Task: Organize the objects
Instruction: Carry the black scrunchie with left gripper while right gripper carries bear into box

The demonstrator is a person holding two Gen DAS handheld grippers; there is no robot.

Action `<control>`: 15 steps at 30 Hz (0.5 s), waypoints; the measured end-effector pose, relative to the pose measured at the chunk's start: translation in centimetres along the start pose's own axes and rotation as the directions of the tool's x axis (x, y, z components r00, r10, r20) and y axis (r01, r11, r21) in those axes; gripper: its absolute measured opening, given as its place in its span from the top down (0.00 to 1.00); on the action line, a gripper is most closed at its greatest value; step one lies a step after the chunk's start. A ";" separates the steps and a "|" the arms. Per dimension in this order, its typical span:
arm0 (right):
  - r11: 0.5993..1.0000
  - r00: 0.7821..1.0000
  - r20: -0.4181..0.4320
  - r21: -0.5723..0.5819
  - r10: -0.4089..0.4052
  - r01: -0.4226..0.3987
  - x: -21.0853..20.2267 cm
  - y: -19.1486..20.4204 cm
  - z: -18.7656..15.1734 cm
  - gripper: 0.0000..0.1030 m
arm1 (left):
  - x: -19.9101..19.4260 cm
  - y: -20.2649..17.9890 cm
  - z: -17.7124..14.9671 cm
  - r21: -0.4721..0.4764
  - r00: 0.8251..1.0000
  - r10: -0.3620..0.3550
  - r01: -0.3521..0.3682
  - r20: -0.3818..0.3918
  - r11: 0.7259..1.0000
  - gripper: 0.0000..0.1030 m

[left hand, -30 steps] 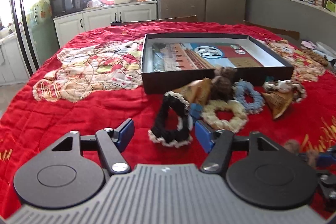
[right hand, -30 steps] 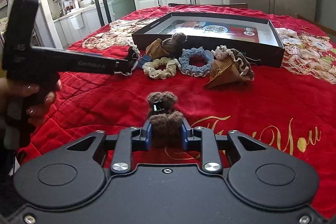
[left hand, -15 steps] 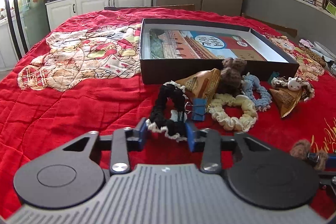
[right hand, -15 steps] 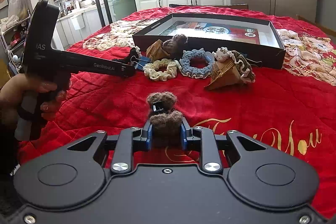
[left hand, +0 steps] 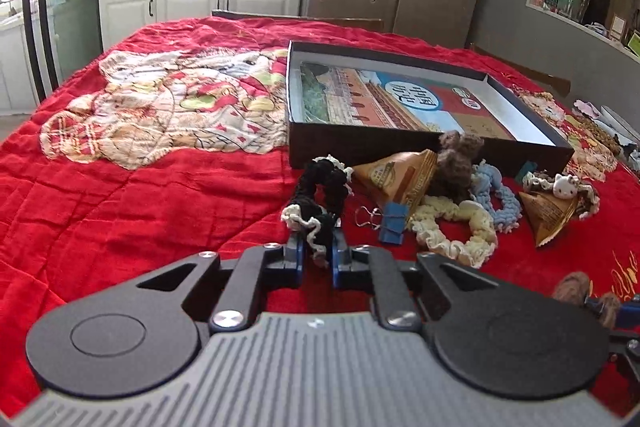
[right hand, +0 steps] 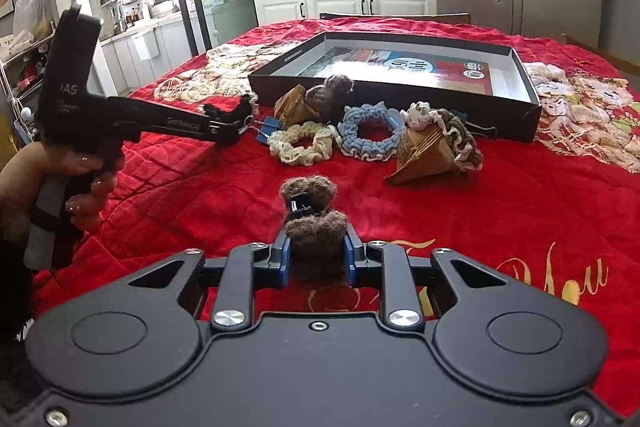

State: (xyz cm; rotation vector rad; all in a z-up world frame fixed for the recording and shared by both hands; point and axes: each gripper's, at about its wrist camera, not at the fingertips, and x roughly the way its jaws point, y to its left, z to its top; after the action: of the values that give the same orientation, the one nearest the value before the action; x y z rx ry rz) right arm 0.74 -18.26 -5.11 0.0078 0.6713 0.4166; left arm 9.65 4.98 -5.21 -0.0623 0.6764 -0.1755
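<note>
A kitchen backs a table draped in a red quilted cloth [left hand: 140, 195]. The left gripper [left hand: 316, 259] has just been closing, and its jaws now pinch the black crocheted scrunchie with white trim [left hand: 320, 195], just before the near wall of the shallow black cardboard box [left hand: 360, 147]. The right gripper [right hand: 316, 257] clamps a brown fuzzy hair clip [right hand: 314, 215] near the cloth's front edge. A cream scrunchie [right hand: 300, 147] and a blue one [right hand: 370, 137] lie beside the box.

Red quilted bedspread [left hand: 132, 211] with embroidered patch, bearing open black box [left hand: 400, 153], cream scrunchie [left hand: 456, 227], blue scrunchie [left hand: 502, 199], blue binder clip [left hand: 392, 227], two brown paper cones [left hand: 400, 173].
</note>
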 end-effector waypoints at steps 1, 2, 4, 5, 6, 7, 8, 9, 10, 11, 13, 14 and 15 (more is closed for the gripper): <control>1.000 1.000 0.004 0.000 -0.002 0.002 -0.1 -0.1 0.1 0.77 | -0.2 0.1 0.0 0.001 1.000 0.001 -0.001 0.006 1.000 0.86; 1.000 1.000 0.009 0.000 -0.004 0.004 -0.2 -0.1 0.2 0.77 | -0.4 0.1 0.1 0.003 1.000 0.002 -0.002 0.012 1.000 0.86; 1.000 1.000 0.022 0.000 -0.009 0.009 -0.5 -0.3 0.6 0.77 | -0.9 0.2 0.2 0.005 1.000 -0.002 0.002 0.022 1.000 0.86; 1.000 1.000 0.029 -0.001 -0.010 0.010 -0.7 -0.4 0.8 0.77 | -1.2 0.2 0.4 0.005 1.000 -0.005 0.005 0.026 1.000 0.86; 1.000 0.999 0.037 -0.002 -0.013 0.013 -0.9 -0.5 1.2 0.77 | -1.5 0.1 0.6 0.007 0.999 -0.009 0.009 0.031 1.000 0.86; 1.000 0.999 0.050 -0.003 -0.019 0.019 -1.1 -0.7 1.7 0.77 | -1.8 0.1 0.8 0.009 0.999 -0.017 0.016 0.037 1.000 0.86; 1.000 0.998 0.062 -0.007 -0.027 0.028 -1.3 -0.9 2.1 0.77 | -2.0 0.1 1.1 0.010 0.999 -0.025 0.025 0.042 1.000 0.86; 0.999 0.996 0.077 -0.012 -0.038 0.039 -1.5 -1.0 2.7 0.77 | -2.2 0.0 1.5 0.015 0.998 -0.033 0.033 0.047 0.999 0.86; 0.998 0.994 0.095 -0.018 -0.052 0.054 -1.6 -1.2 3.3 0.77 | -2.3 -0.2 1.8 0.021 0.998 -0.040 0.039 0.052 0.999 0.86; 0.997 0.992 0.112 -0.023 -0.065 0.068 -1.8 -1.4 4.0 0.77 | -2.5 -0.3 2.3 0.030 0.997 -0.046 0.044 0.058 0.999 0.86; 0.995 0.986 0.143 -0.026 -0.090 0.094 -1.9 -1.9 5.3 0.77 | -2.6 -0.7 3.2 0.047 0.996 -0.056 0.053 0.069 0.997 0.86; 0.994 0.983 0.157 -0.027 -0.100 0.105 -2.0 -2.2 6.0 0.77 | -2.5 -0.9 3.7 0.056 0.995 -0.059 0.055 0.075 0.997 0.86; 0.993 0.980 0.168 -0.030 -0.109 0.116 -1.9 -2.3 6.6 0.77 | -2.4 -1.1 4.2 0.067 0.995 -0.059 0.054 0.081 0.996 0.86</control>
State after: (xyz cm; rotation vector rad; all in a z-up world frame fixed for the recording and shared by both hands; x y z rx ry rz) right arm 4.31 -20.28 0.89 -0.0323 0.4958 0.3159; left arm 10.32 4.28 -0.34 -0.0263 0.5861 -0.2479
